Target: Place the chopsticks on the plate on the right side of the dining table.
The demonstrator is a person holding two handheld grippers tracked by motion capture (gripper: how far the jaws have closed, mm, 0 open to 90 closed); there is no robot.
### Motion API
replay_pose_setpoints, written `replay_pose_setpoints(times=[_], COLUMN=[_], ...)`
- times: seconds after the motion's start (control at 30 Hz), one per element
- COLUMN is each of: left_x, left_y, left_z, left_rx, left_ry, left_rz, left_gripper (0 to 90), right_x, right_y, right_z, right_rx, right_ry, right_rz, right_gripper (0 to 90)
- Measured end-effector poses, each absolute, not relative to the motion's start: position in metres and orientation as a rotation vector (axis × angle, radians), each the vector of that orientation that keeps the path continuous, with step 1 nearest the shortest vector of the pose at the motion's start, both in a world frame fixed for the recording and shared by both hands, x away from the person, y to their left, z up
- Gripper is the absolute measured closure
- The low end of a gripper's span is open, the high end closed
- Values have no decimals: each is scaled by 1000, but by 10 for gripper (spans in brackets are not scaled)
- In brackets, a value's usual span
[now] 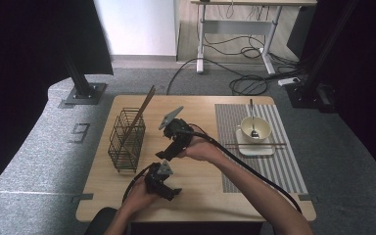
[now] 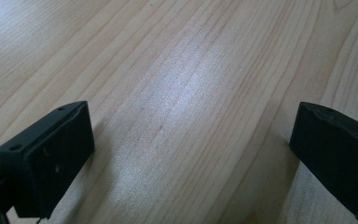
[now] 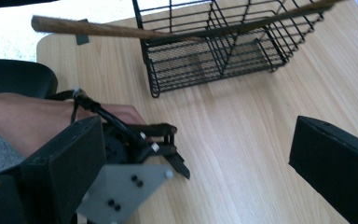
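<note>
High view puts your right gripper just beside the wire basket, jaws apart and holding nothing. One wooden chopstick leans in that basket at the table's left side — its tip sticks out above the rim. Your left gripper sits nearer you, low over bare wood, jaws wide apart.

Lab or office recording space: wooden table on grey carpet, black curtains at 9 and 3 o'clock, height-adjustable desk with loose cables at 12 o'clock
</note>
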State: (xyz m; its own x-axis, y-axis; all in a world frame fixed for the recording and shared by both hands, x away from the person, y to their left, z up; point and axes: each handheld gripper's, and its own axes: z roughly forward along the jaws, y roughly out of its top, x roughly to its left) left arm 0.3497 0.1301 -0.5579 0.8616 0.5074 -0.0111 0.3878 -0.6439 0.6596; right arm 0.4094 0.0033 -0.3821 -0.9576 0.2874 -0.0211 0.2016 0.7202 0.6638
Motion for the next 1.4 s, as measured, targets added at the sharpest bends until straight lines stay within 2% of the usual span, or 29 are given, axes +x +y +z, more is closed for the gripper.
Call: replay_pose_setpoints(times=[0.67,0.73,0.8,1.07,1.4], left_x=[350,350,350,350,351], left_y=[130,130,130,130,130], left_z=[-558,-558,-558,-558,-557], left_rx=[2347,2346,2345,2349,2366], left_ry=[640,639,638,638,626], left_rz=[228,227,226,227,229], left_gripper=[0,0,0,0,0], right_x=[395,395,395,399,419], right_y=[69,75,79,83,70], right_z=[-394,-397,-400,-403,-394], right_rx=[229,219,191,209,370], right_ry=[2867,2863,2873,2835,2734], right_rz=[1068,1060,1060,1079,1133], right_gripper=[146,183,276,442,499])
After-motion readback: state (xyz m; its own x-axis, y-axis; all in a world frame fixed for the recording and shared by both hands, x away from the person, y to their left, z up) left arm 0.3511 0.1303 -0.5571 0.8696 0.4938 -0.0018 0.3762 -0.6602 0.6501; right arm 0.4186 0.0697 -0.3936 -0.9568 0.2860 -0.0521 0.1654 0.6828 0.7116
